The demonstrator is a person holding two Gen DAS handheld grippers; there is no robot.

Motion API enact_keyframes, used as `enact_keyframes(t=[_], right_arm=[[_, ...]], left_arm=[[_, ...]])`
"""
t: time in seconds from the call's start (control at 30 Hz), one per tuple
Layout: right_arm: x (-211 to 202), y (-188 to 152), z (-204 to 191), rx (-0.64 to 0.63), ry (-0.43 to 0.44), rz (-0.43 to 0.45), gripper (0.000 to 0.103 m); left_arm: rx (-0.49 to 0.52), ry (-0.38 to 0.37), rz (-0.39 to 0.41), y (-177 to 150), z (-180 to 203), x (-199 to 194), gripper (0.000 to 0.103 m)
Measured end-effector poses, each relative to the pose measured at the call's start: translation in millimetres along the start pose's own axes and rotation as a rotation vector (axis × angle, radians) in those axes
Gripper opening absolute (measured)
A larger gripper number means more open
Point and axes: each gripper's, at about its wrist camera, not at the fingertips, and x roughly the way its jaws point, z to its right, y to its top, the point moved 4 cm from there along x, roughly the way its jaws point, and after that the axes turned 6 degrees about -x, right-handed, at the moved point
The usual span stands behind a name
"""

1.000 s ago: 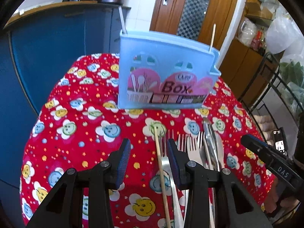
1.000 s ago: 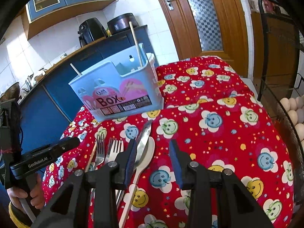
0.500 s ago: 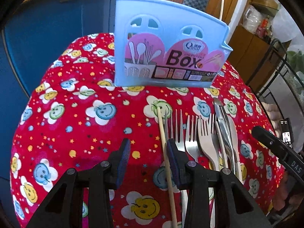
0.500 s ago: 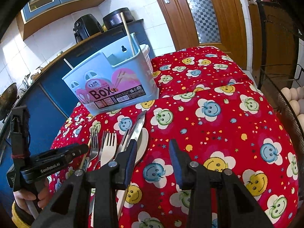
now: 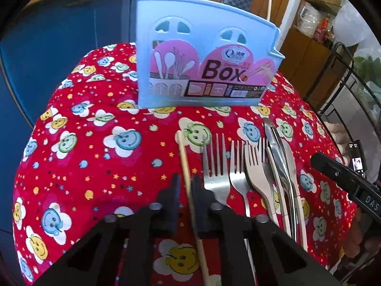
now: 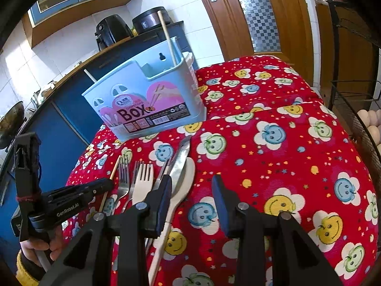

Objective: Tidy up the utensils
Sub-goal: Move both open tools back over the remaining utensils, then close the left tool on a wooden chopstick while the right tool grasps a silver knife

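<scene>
A light blue utensil box [image 5: 204, 62] stands on the red flower cloth [image 5: 95, 157], with one chopstick [image 5: 269, 7] upright in it; it also shows in the right wrist view [image 6: 147, 102]. A wooden chopstick [image 5: 188, 181] lies on the cloth beside several forks [image 5: 215, 164], a knife [image 5: 277, 152] and a pale spoon [image 6: 183, 183]. My left gripper [image 5: 186, 186] has narrowed around the lying chopstick, its fingers close on both sides. My right gripper [image 6: 191, 190] is open and empty above the cloth, right of the spoon.
A blue cabinet [image 5: 59, 47] stands behind the table, with dark appliances [image 6: 112, 31] on its top. A black wire rack [image 6: 357, 109] with eggs [image 6: 368, 119] stands at the right. A wooden door [image 6: 250, 12] is at the back.
My left gripper has dropped toward the cloth and its jaws have narrowed around the lying chopstick. My right gripper has stayed open and hardly moved.
</scene>
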Motion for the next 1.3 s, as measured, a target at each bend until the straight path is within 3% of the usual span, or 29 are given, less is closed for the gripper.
enact_keyframes(t=[0.3, 0.7, 0.9, 1.3], right_arm=[[14.8, 5.5, -19.4, -0.018, 0.063, -0.058, 0.038], [49.1, 9.2, -13.4, 0.039, 0.066, -0.170, 0.036], [59.7, 15.0, -12.2, 0.037, 0.060, -0.189, 0.024], [54.6, 18.9, -9.3, 0.055, 0.107, -0.174, 0.010]], left_arm=[[-0.092, -0.016, 0.050, 3.9, -23.9, -9.5, 0.004], [-0.158, -0.020, 0.049, 1.4, -40.7, -7.2, 0.004], [-0.170, -0.038, 0.003, 1.8, -41.9, 1.9, 0.005], [-0.098, -0.042, -0.077, 17.3, -41.9, 16.2, 0.005]])
